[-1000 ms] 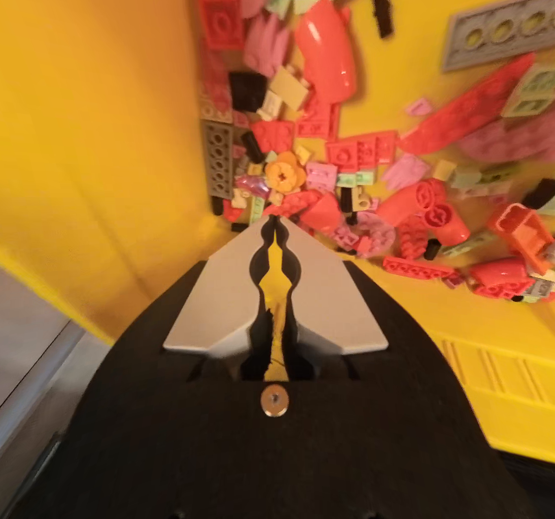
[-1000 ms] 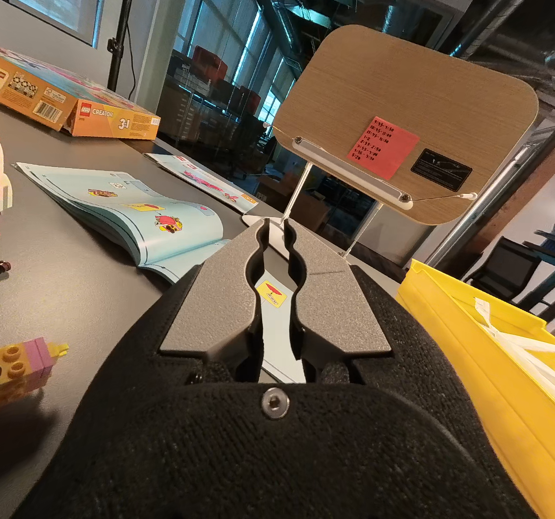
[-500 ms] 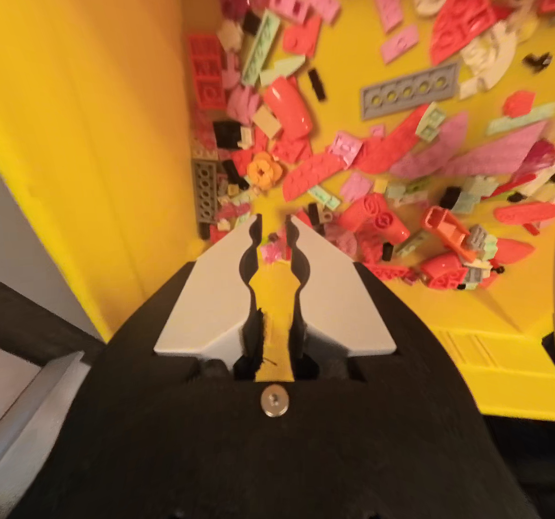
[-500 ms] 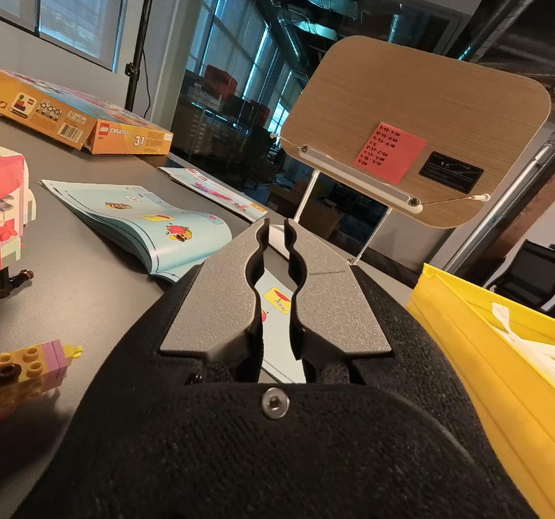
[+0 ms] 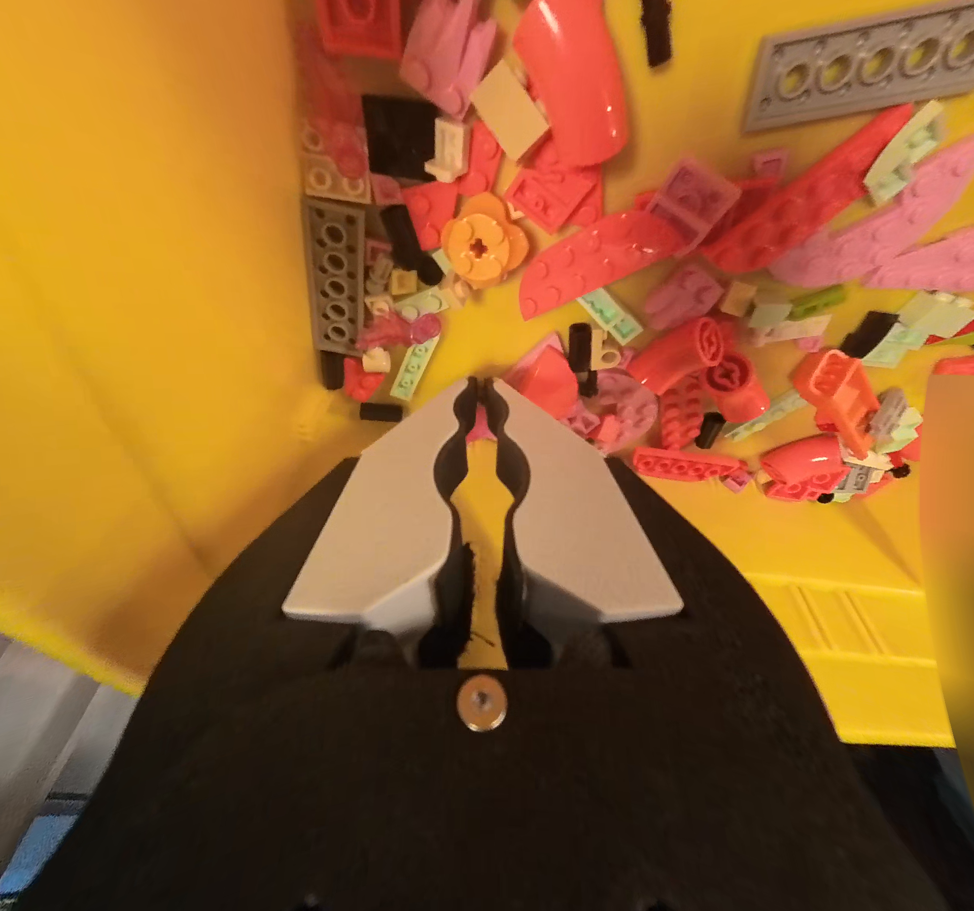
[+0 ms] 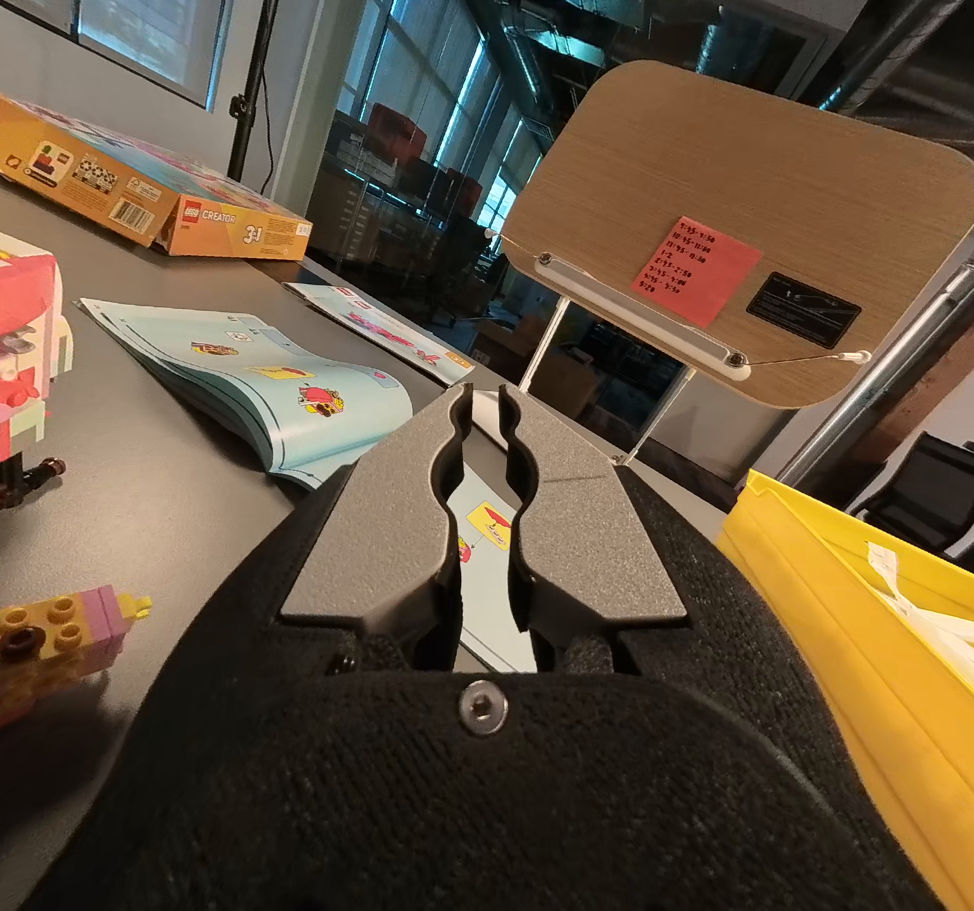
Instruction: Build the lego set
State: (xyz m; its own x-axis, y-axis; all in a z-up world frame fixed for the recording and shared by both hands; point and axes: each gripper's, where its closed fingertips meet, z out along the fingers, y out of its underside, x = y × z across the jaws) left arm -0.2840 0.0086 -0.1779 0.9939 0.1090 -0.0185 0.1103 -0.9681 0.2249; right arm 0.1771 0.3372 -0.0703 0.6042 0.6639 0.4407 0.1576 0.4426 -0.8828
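My left gripper is low inside a yellow bin, near its left wall, among loose toy bricks. Its jaws are shut on a small pink piece that shows just behind the tips. An orange flower piece and a coral curved piece lie ahead of it. My right gripper hovers over a dark table. Its fingertips stand slightly apart with nothing between them. An open light-blue instruction booklet lies just under and left of it.
The bin also holds a grey holed brick by the wall and a long grey plate. On the table are an orange box, a second booklet, a wooden book stand, a small yellow-and-pink brick block, a pink-and-white model and the yellow bin at the right. The grippers' ends are close to 60 cm from one another.
My left gripper opened over a pink piece half a second ago, then moved lower and closed on it. My right gripper drifted slightly; its jaws stayed as they were.
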